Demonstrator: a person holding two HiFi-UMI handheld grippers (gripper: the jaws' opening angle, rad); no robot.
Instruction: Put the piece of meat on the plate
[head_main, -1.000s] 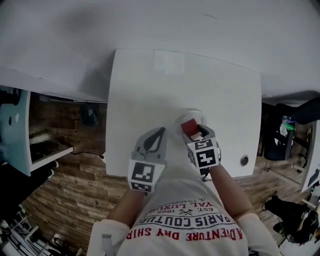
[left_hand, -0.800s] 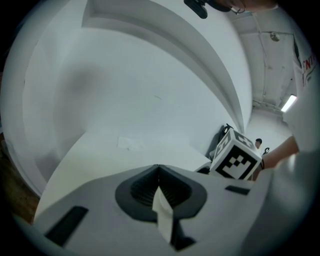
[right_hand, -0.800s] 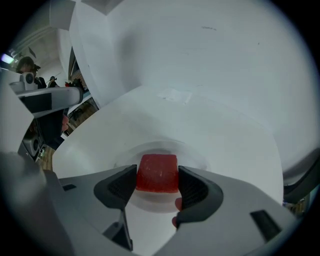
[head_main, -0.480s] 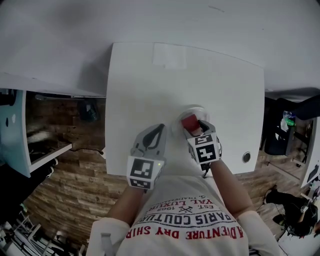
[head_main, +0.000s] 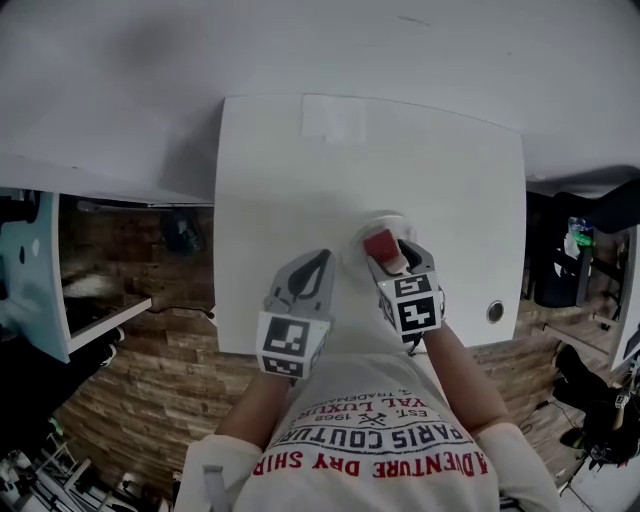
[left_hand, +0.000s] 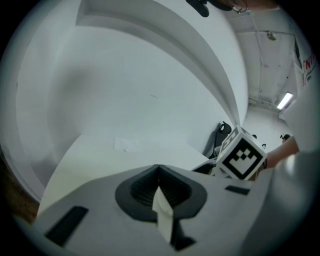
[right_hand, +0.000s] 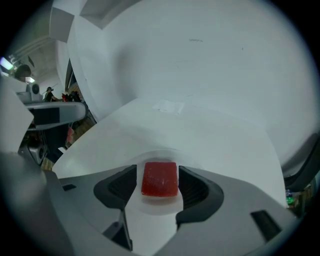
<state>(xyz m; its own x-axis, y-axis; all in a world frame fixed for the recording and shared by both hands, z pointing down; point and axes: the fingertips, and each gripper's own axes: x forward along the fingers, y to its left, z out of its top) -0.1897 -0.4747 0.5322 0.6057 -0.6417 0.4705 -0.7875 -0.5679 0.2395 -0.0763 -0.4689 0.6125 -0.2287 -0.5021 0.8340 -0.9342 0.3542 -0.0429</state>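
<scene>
White rectangular table (head_main: 300, 190) stands against a white wall (head_main: 300, 50), w/ brown wooden plank floor (head_main: 150, 380) visible on both sides of it. At the far edge of the table lies a pale rectangular patch (head_main: 335, 118), flat; it is not possible to tell what it is. Near the front right corner there is a small round grey fitting (head_main: 495, 311).

The small red square piece of meat (right_hand: 160, 181) lies flat on the small round white plate (right_hand: 156, 206), which stands on the table near the front edge, right of centre. The right gripper (right_hand: 158, 170) is low over the plate, its jaws apart, one dark ribbed pad on each side of the meat. On the left side a narrow gap is seen btw. pad and meat; on the right side the gap is very thin, so the meat seems released and rests on the plate only.

The left gripper (left_hand: 159, 172) is just beside the right one, over the front edge of the table, jaws pressed together w/ nothing btw. them. From its view the black-and-white marker cube (left_hand: 242, 157) of the right gripper shows at the right.

Below, the person's white T-shirt w/ red print (head_main: 375, 450) and both forearms are in the head view.
</scene>
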